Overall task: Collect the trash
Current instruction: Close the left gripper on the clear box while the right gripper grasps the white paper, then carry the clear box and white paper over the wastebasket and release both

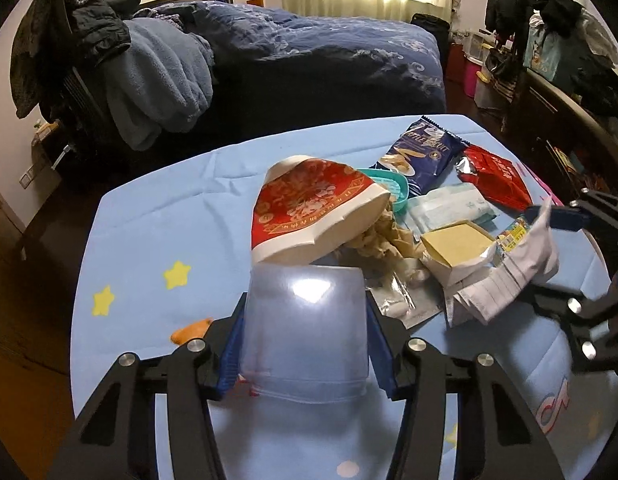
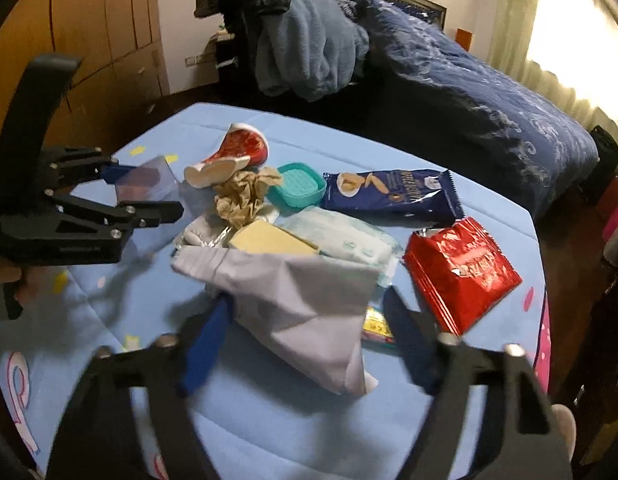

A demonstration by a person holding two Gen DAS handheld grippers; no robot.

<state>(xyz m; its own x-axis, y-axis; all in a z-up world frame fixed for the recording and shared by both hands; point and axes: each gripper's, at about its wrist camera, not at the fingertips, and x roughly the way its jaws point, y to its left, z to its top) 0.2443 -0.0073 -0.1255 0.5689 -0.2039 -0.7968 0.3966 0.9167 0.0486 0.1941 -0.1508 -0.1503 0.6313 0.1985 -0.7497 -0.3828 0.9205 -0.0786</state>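
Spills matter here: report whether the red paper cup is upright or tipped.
Tipped. The red paper cup lies on its side on the blue cloth, mouth facing the crumpled brown paper.

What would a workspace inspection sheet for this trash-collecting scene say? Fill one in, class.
Surface: light blue cloth with yellow stars, creased.
Job's things: red paper cup on its side, crumpled brown paper, blue biscuit wrapper, red foil packet, white paper bag, clear plastic pouch.
Clutter: teal dish, tissue pack.
Grippers: left gripper clamped on the clear plastic pouch; right gripper open around the white paper bag, one pad apart from it.
Cables: nothing seen.
Surroundings: bed with a dark blue duvet, heaped clothes.
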